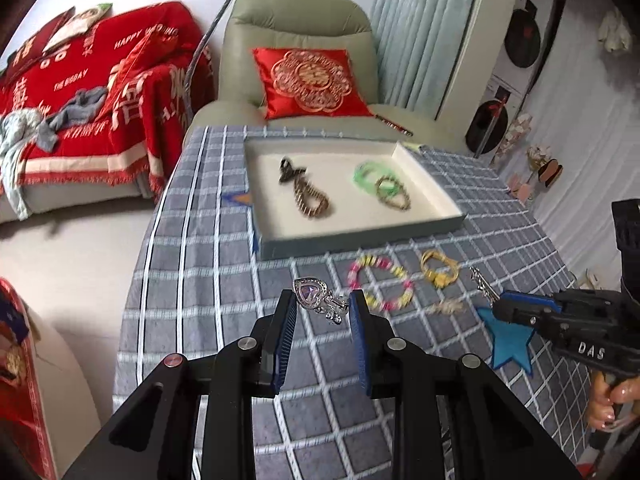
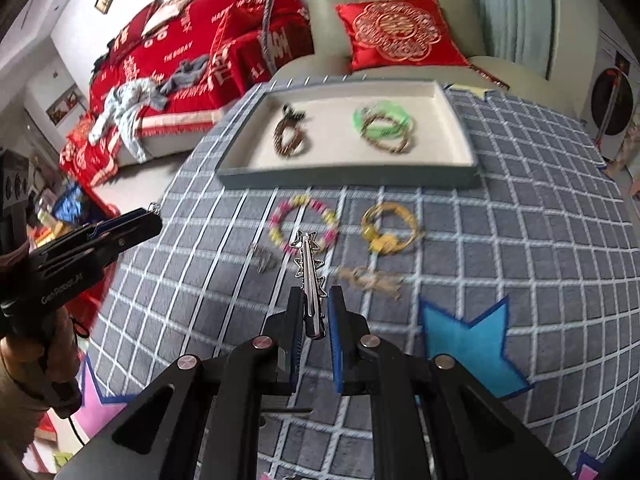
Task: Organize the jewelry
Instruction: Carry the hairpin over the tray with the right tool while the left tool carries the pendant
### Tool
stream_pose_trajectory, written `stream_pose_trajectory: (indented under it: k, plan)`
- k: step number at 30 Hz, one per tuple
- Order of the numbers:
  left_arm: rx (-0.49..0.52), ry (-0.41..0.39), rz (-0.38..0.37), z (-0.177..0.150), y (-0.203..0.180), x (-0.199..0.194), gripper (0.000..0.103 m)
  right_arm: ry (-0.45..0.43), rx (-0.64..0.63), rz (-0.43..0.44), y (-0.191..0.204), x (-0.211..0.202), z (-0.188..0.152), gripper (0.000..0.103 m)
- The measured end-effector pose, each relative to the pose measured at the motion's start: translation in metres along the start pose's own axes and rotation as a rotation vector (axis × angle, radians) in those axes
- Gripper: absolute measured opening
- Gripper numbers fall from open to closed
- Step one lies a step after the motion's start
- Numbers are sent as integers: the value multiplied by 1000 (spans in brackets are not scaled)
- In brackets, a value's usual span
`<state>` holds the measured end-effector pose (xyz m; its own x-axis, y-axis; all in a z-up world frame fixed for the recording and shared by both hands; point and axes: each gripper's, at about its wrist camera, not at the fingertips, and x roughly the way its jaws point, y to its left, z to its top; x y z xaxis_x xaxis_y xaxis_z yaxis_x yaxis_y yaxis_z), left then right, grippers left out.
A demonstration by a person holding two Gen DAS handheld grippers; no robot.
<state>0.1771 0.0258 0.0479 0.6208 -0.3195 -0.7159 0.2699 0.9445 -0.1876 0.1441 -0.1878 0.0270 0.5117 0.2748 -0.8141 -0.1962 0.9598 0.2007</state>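
Observation:
My left gripper (image 1: 323, 306) is shut on a silver brooch with a purple heart stone (image 1: 316, 298), held above the checked tablecloth. My right gripper (image 2: 314, 300) is shut on a silver star hair clip (image 2: 309, 276), which also shows in the left wrist view (image 1: 482, 286). A shallow white tray (image 1: 360, 236) at the far side holds a brown beaded bracelet (image 1: 308, 196), a green bangle (image 1: 372, 174) and another brown bracelet (image 1: 394, 192). On the cloth lie a pink-yellow bead bracelet (image 2: 304, 222), a gold bracelet (image 2: 388, 228), a small pale gold piece (image 2: 370, 280) and a small silver piece (image 2: 262, 258).
The table has a grey checked cloth (image 1: 200, 280) with blue star patches (image 2: 468, 344). Behind it stand a green armchair (image 1: 296, 28) with a red cushion (image 1: 312, 80) and a sofa with a red blanket (image 1: 100, 100). The table's left edge drops to the floor.

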Motion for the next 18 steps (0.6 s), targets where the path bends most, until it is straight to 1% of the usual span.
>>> stream_pose_trajectory:
  k: [4, 8, 13, 18]
  plan:
    - [17, -21, -13, 27, -6, 4, 42, -31, 31, -2, -14, -7, 22, 13]
    - [32, -27, -16, 53, -12, 19, 42, -50, 47, -8, -29, -8, 49, 13]
    - [38, -10, -7, 87, -18, 51, 42, -62, 91, -16, -50, 4, 89, 13]
    - [58, 9, 18, 112, -24, 88, 42, -60, 144, -34, -71, 26, 117, 13]
